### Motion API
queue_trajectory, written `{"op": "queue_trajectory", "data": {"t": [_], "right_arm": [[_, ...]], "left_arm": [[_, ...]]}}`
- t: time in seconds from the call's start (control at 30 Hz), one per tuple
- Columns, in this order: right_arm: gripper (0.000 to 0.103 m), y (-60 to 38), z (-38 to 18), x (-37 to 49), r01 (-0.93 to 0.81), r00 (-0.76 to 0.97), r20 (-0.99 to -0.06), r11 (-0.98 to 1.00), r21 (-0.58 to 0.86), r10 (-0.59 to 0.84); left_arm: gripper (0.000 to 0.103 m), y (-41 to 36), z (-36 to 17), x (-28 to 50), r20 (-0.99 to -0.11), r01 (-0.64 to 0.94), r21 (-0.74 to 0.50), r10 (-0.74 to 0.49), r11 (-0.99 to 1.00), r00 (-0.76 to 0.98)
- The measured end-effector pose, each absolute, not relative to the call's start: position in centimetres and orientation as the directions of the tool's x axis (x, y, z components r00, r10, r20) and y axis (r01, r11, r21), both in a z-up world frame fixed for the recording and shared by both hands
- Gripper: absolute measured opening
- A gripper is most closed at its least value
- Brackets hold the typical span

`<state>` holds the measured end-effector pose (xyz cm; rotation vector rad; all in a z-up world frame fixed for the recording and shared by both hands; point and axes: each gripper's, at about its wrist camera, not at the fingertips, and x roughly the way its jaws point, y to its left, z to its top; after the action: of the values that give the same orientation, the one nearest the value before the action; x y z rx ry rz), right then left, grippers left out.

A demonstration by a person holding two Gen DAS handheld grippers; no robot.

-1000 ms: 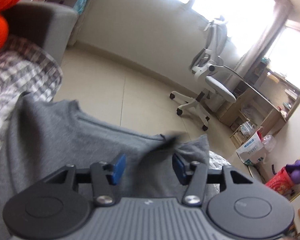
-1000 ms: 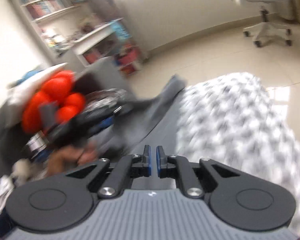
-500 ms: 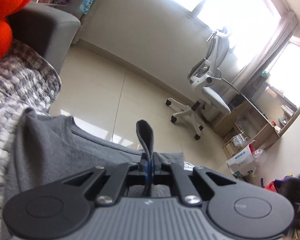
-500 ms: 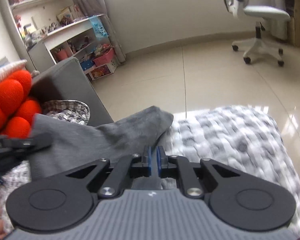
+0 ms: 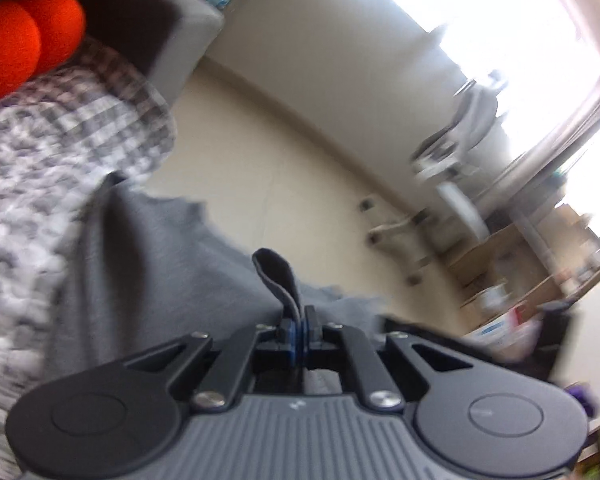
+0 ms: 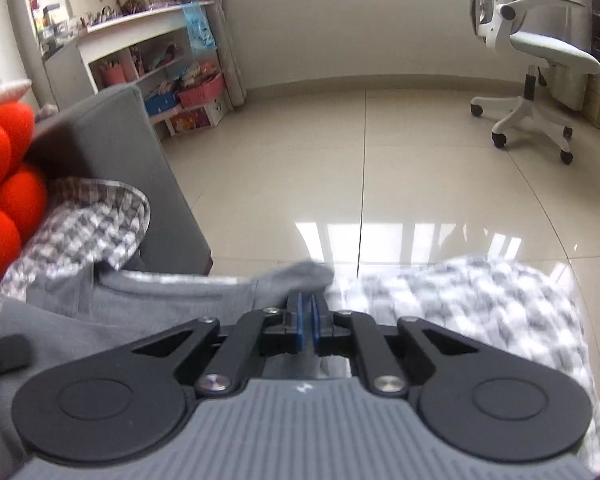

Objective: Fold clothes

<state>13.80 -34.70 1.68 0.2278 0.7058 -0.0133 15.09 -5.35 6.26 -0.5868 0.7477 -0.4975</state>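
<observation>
Pale glossy floor tiles fill the room beyond a sofa draped in a grey-and-white checked blanket. At far left sits an orange plush cushion, pressed against the grey sofa arm, with white shelving crowded with toys behind it. A grey garment lies spread on the blanket near the sofa's front edge.

In the left wrist view, which is smeared by motion, the left gripper has its blue pads pressed together on a fold of the grey garment, and a loop of cloth stands up from between them. The rest of the cloth slopes away to the left, over the blanket.

In the right wrist view, the right gripper has its pads nearly together with a thin slit between them; a bunched corner of the garment sits right at the tips and appears to be pinched there, though the contact itself is hard to make out. Further right, a white office chair stands well apart on the tiles.
</observation>
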Motion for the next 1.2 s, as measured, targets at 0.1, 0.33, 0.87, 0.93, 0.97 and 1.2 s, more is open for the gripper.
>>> {"op": "queue_trajectory", "data": {"t": [0.1, 0.33, 0.87, 0.93, 0.97, 1.2], "right_arm": [[0.012, -33.5, 0.9, 14.7, 0.079, 0.729, -0.684, 0.988, 0.131, 0.032], [0.016, -31.2, 4.0, 8.5, 0.073, 0.806, -0.591, 0.994, 0.075, -0.015], [0.037, -19.6, 3.1, -1.5, -0.381, 0.777, -0.573, 0.919, -0.097, 0.262], [0.017, -19.6, 2.7, -0.7, -0.366, 0.768, -0.593, 0.926, -0.096, 0.242], [0.002, -19.9, 2.8, -0.5, -0.365, 0.760, -0.601, 0.927, -0.083, 0.246], [0.002, -23.6, 5.2, -0.2, -0.366, 0.717, -0.566, 0.911, 0.191, 0.407]], "left_arm": [[0.003, -5.3, 6.0, 15.5, -0.509, 0.180, -0.649, -0.598, 0.739, 0.619], [0.025, -3.3, 2.7, 17.5, -0.596, 0.028, -0.680, -0.576, 0.732, 0.560], [0.007, -5.2, 3.2, 17.5, -0.575, 0.179, -0.608, -0.584, 0.774, 0.573], [0.005, -5.1, 3.5, 17.5, -0.569, 0.201, -0.591, -0.581, 0.781, 0.582], [0.004, -5.0, 3.7, 17.5, -0.565, 0.211, -0.584, -0.579, 0.784, 0.587], [0.004, -5.0, 3.9, 17.9, -0.583, 0.225, -0.522, -0.537, 0.823, 0.610]]}}
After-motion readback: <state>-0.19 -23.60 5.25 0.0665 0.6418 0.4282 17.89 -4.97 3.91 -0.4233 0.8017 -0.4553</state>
